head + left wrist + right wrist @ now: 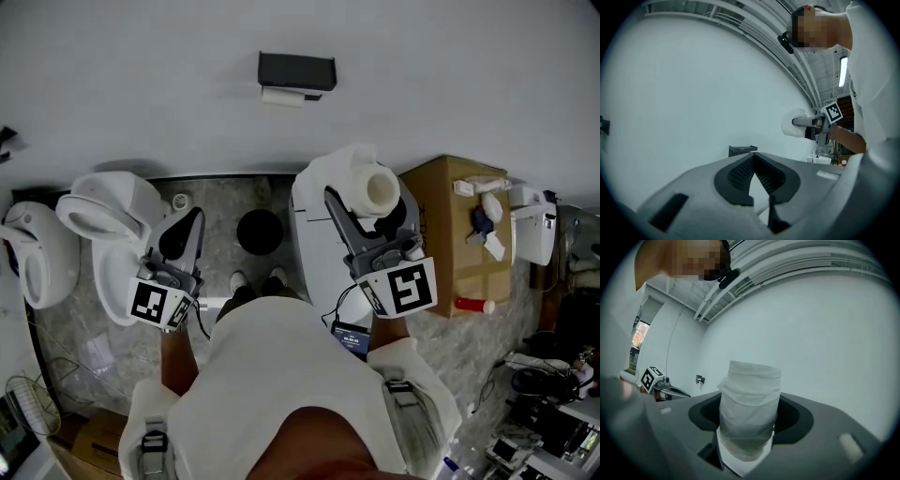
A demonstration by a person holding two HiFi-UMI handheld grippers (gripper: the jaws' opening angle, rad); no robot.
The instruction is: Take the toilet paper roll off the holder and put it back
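Right gripper [367, 202] hugs the toilet paper roll [380, 186] in the head view, with the holder [296, 71] well ahead of it, the left gripper view shows the left gripper [753, 157] pinched together and empty, and the right gripper view shows the roll upright between its jaws.

Open wall [141, 75] around holder [296, 71]; toilet [108, 202], box [459, 225] below.
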